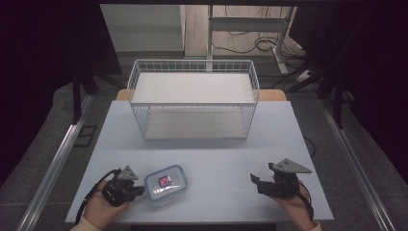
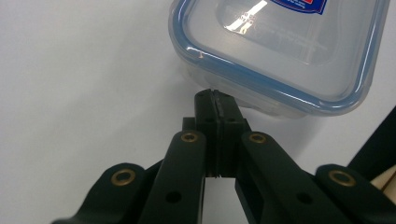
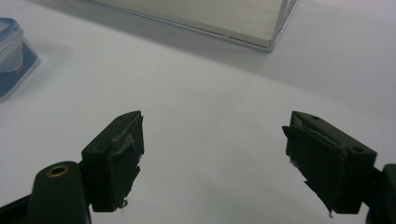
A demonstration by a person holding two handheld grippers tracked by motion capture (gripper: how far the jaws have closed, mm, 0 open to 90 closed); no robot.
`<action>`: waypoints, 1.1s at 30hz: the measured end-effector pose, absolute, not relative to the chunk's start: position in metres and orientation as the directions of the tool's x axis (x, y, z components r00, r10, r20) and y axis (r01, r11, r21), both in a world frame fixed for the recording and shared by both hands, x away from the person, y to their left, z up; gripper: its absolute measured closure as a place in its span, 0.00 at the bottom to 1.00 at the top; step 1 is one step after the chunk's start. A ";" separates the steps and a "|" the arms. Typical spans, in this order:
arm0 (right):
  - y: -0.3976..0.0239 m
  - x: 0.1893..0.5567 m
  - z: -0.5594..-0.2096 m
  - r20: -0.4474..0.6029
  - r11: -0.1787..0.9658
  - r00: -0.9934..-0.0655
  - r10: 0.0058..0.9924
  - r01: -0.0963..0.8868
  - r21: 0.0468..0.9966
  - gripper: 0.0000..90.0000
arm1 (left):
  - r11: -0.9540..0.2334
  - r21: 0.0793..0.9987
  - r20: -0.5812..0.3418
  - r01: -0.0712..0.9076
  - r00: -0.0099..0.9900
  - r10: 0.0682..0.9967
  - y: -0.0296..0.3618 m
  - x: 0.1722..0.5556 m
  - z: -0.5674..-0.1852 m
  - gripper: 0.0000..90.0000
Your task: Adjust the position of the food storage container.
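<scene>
A clear plastic container (image 1: 166, 184) with a blue-rimmed lid and a red and blue label lies on the white table near its front left. My left gripper (image 1: 142, 189) sits just left of it. In the left gripper view the jaws (image 2: 215, 95) are pressed together with nothing between them. Their tips point at the container's (image 2: 280, 51) side wall just under the lid rim; whether they touch it I cannot tell. My right gripper (image 1: 256, 183) rests at the front right, far from the container. Its jaws (image 3: 215, 126) stand wide apart over bare table, and the container's corner (image 3: 11, 56) lies off to its left.
A white wire basket (image 1: 192, 98) with a flat pale floor stands at the back middle of the table (image 1: 216, 144); its near corner (image 3: 261, 37) is ahead of the right gripper. Bare table lies between the basket and both hands. Cables lie on the floor behind.
</scene>
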State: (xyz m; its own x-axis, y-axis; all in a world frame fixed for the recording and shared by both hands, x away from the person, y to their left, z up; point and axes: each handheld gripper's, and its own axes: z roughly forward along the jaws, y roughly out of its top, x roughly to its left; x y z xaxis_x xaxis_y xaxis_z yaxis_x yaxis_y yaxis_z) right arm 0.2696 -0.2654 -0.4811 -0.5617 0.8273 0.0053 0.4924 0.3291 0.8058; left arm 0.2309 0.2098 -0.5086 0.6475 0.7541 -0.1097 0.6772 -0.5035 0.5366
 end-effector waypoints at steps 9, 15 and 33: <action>-0.266 0.270 -0.482 0.001 0.332 -0.560 0.828 0.492 0.805 0.22 | -0.525 0.532 -0.102 0.664 0.666 0.739 0.195 0.249 -0.507 1.00; -0.267 0.270 -0.482 0.002 0.328 -0.556 0.831 0.494 0.805 0.22 | -0.537 0.540 -0.107 0.648 0.686 0.720 0.177 0.265 -0.506 1.00; -0.267 0.271 -0.483 -0.002 0.333 -0.551 0.834 0.502 0.798 0.22 | -0.559 0.543 -0.119 0.627 0.716 0.688 0.143 0.293 -0.507 1.00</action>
State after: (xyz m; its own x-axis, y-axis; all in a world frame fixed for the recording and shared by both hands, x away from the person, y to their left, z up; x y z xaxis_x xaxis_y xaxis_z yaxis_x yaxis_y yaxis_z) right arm 0.2710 -0.2672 -0.4834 -0.5511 0.8345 -0.0017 0.5019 0.3331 0.7982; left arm 0.2926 0.1427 -0.5068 0.7161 0.6877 -0.1195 0.6270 -0.5587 0.5429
